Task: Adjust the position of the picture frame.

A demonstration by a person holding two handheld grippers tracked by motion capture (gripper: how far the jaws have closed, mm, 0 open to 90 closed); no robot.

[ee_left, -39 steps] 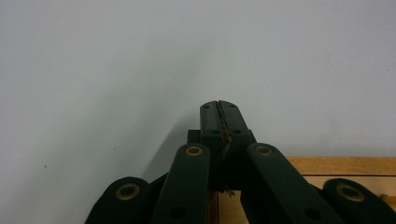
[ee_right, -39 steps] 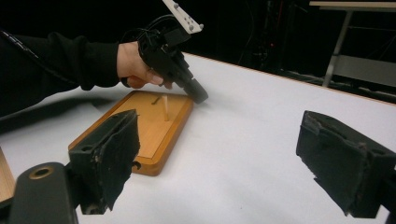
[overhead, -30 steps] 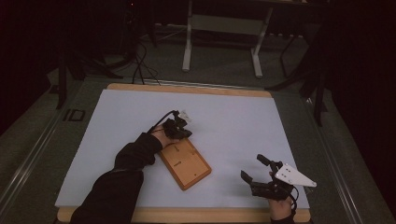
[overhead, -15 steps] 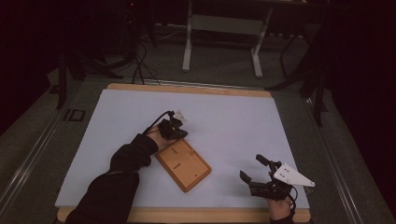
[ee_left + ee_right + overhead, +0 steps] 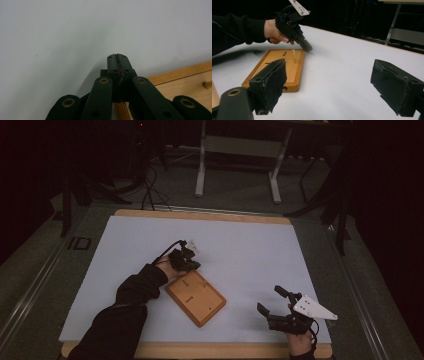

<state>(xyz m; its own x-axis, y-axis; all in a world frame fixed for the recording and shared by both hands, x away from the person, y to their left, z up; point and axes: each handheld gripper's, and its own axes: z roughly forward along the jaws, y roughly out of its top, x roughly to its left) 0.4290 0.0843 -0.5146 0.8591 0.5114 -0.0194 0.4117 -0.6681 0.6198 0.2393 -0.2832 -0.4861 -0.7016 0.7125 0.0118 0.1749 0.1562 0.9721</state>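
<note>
White mat [image 5: 240, 250] covers table; metal stand legs [image 5: 202, 167] beyond far edge. Wooden board [image 5: 196, 297] lies mid-mat, near side. Left gripper [image 5: 186, 260] at board's far corner, jaws pressed together. Right gripper [image 5: 272, 307] well right of board, jaws wide apart, nothing between.

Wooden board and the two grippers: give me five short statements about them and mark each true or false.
1. The wooden board lies flat on the white table. True.
2. The left gripper has its jaws spread wide. False: in the left gripper view they are closed together, with something thin and small between the tips; what it is cannot be told.
3. The right gripper is clamped on the board. False: its jaws stand open with nothing between them, apart from the board.
4. The left gripper is at the far end of the board. True.
5. A thin peg stands upright on the board. True, in the right gripper view.
</note>
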